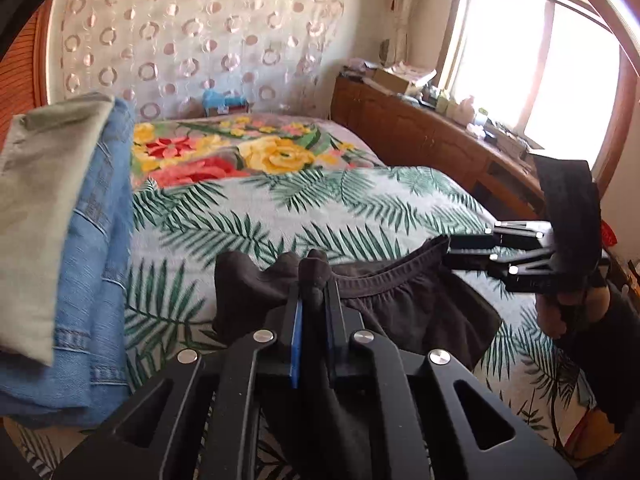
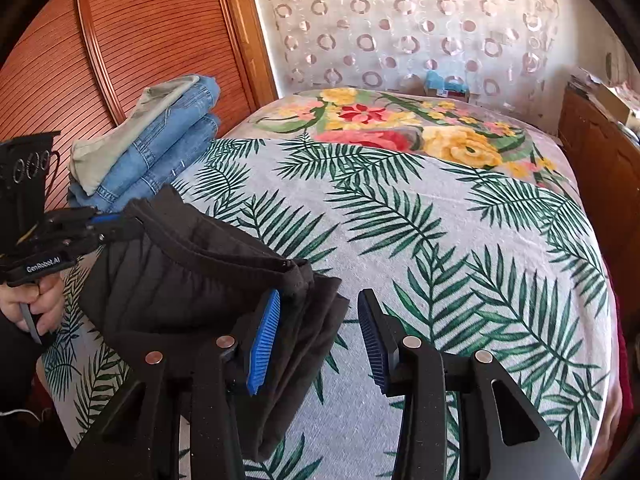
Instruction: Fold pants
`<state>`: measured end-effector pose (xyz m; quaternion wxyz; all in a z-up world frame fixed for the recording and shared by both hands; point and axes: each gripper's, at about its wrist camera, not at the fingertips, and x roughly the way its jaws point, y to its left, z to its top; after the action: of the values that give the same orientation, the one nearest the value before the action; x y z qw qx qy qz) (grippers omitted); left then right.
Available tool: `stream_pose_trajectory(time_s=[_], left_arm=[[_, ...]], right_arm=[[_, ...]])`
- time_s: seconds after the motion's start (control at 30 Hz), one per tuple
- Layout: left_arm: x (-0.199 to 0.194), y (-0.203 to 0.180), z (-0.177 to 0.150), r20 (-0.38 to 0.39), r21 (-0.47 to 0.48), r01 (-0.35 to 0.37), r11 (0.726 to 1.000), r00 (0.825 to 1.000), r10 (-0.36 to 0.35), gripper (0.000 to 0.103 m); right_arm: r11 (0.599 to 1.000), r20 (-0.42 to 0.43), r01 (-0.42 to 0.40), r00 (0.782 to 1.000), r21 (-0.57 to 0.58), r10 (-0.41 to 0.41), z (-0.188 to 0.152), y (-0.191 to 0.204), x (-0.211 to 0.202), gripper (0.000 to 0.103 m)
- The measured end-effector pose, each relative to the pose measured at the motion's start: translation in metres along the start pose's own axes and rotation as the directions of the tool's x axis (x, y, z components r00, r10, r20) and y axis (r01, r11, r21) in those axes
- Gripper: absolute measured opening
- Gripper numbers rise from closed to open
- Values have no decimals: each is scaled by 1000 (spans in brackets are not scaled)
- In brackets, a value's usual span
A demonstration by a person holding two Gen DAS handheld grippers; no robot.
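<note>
Black pants (image 2: 200,276) lie folded on the leaf-print bedspread (image 2: 440,220), waistband raised. My left gripper (image 1: 314,280) is shut on a bunch of the black pants' (image 1: 400,300) waistband fabric; it also shows in the right wrist view (image 2: 116,226) at the left, clamped on the waistband end. My right gripper (image 2: 318,312) is open, its blue left pad (image 2: 262,344) touching the right end of the pants, nothing between the jaws. In the left wrist view my right gripper (image 1: 456,248) sits at the waistband's right end.
A stack of folded blue jeans with a pale green garment on top (image 2: 152,148) lies at the bed's left edge, close by the left gripper (image 1: 80,240). A wooden sideboard (image 1: 432,140) runs along the right under the window. A wooden louvred door (image 2: 120,40) stands behind the stack.
</note>
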<state>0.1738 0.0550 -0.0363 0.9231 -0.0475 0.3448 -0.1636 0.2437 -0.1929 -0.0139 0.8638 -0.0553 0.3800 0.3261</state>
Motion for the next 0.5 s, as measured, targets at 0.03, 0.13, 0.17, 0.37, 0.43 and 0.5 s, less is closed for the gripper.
stream_pose_trajectory(time_s=[0.03,0.13,0.17,0.37,0.43,0.5], left_arm=[[-2,2,1,13,-10,-4,1000,1000,5,10],[3,10,5,11,-34,-38,999,999,39,10],[7,12,5,-2,-39,-49,998,999,49,10],[20,16,-4,-59,-27,-97,995,994,95,31],[18,18,-7,-62,-39,-89,995,994,87,49],[14,19,-10,-60,-57,-71,996,996,67,67]], right_arm=[[1000,0,-4,1000,-7,4,2,1,1,42],[1000,2,-19,1000,-20,19,6,6,5,42],[1000,1,-23,1000,-20,23,7,8,8,42],[999,-46,41,998,-11,-42,9,9,32,42],[999,-47,38,998,0,-38,7,9,31,42],[999,-44,46,998,5,-46,6,10,28,42]])
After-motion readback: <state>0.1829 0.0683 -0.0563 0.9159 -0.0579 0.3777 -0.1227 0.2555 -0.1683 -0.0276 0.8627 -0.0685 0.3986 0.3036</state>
